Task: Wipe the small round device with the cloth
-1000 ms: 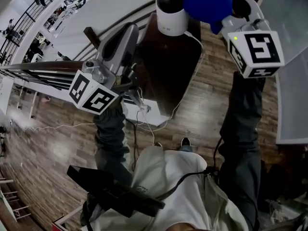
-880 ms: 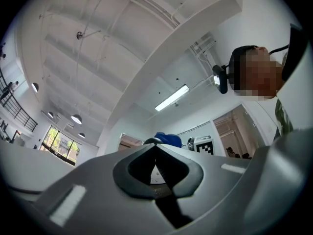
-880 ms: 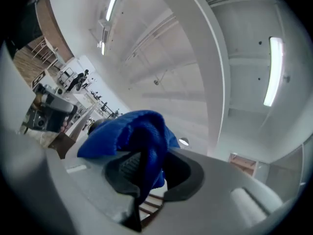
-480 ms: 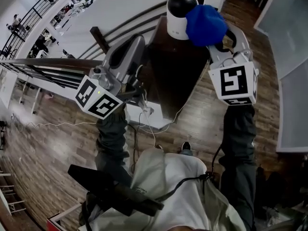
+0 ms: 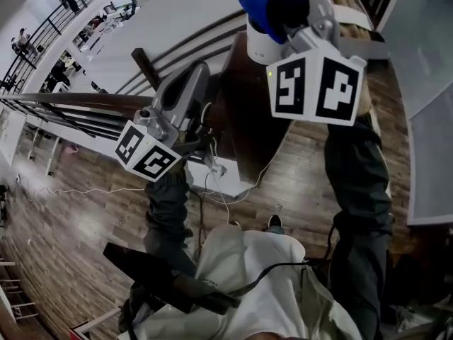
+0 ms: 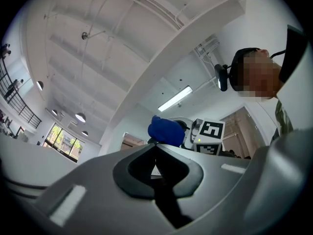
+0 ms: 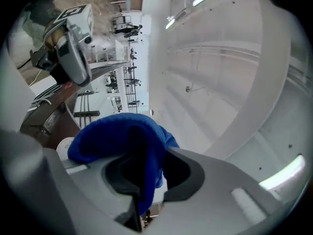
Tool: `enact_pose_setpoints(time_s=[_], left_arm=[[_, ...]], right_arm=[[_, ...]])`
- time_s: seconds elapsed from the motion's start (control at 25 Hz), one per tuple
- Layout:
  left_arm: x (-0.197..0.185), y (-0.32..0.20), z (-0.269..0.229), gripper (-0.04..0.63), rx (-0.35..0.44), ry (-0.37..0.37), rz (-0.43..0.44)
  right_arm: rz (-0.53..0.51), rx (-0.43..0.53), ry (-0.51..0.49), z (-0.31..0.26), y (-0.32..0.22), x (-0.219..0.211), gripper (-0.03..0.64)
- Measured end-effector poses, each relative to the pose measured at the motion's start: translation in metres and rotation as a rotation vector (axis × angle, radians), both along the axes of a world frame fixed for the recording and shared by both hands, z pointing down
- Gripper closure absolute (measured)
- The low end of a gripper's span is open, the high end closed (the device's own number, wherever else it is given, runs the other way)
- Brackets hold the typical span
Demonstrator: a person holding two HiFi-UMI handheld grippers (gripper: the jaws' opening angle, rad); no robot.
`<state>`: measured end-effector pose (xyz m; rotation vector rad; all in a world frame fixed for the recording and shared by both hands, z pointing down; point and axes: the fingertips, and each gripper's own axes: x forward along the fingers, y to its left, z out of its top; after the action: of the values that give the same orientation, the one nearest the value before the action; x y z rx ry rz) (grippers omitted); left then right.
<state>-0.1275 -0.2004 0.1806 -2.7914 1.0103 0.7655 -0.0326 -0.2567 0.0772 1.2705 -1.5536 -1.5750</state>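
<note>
Over the far end of one dark brown wooden table (image 5: 248, 119), one small round white device (image 5: 260, 47) is seen standing, its top covered by one bright blue cloth (image 5: 267, 2) that is pressed down onto it. Two grey grippers are counted. The cloth is pinched between the closed jaws of the right gripper (image 7: 144, 155), with folds bunched above and a strip hanging below the jaws. The left gripper (image 6: 156, 148) is held near the table's left edge, well apart from the device, its jaws brought together with nothing between them. One marker cube is carried by each gripper, left (image 5: 148, 151) and right (image 5: 315, 80); only black-and-white coded squares are printed on them.
</note>
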Motion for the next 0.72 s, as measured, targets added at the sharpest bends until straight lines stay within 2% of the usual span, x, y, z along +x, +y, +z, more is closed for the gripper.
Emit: enact_pose_setpoints(time_s=[0.16,0.48,0.72], left_arm=[[-0.009,0.008,-0.006,0.611,0.003,-0.003,-0.012],[-0.006,0.010,-0.004,0.611,0.005,-0.012,-0.009],[-0.002,0.013,0.000,0.611,0.005,-0.013,-0.001]], right_arm=[[-0.001,0.039,0.080,0.012,0.013,-0.018,0.545],[-0.023,0.030,0.270,0.060,0.020,-0.051,0.545],[-0.048,-0.095,0.370,0.118,0.031,-0.058,0.545]])
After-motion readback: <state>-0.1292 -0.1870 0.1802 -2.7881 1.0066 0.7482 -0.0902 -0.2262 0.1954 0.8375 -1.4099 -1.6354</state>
